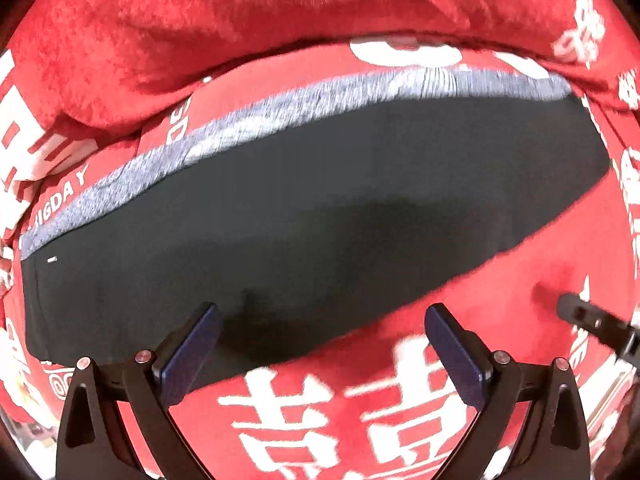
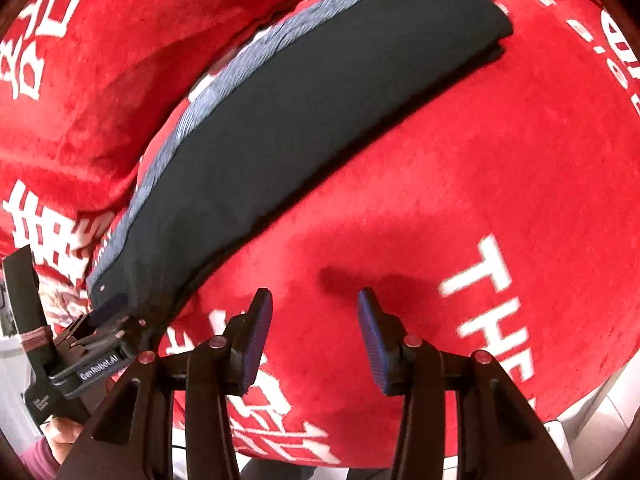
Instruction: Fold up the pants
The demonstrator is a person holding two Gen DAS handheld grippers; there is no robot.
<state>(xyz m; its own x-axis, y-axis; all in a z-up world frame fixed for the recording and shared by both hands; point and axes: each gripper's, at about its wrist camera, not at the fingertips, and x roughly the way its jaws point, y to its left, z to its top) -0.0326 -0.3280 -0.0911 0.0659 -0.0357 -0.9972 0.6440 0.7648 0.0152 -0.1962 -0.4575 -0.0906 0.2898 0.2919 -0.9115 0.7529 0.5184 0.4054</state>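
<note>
- One pair of pants: dark, near-black fabric folded into a long, narrow band, with a heathered grey strip running along its far edge.
- The folded pants lie flat on a red plush blanket; their surface looks smooth, with a small white mark near the left end in the left wrist view.
- In the right wrist view the pants run diagonally from lower left to upper right, and layered edges show at the upper right end.
- One blanket, printed with large white characters and Latin letters; a bunched fold of it rises behind the pants.
- Two grippers. The left gripper hovers with its fingers spread wide and holding nothing, one finger over the pants' near edge, the other over the blanket.
- The right gripper is also spread and empty, above bare blanket just beside the pants.
- What lies under the blanket is hard to tell; it may be a bed.
</note>
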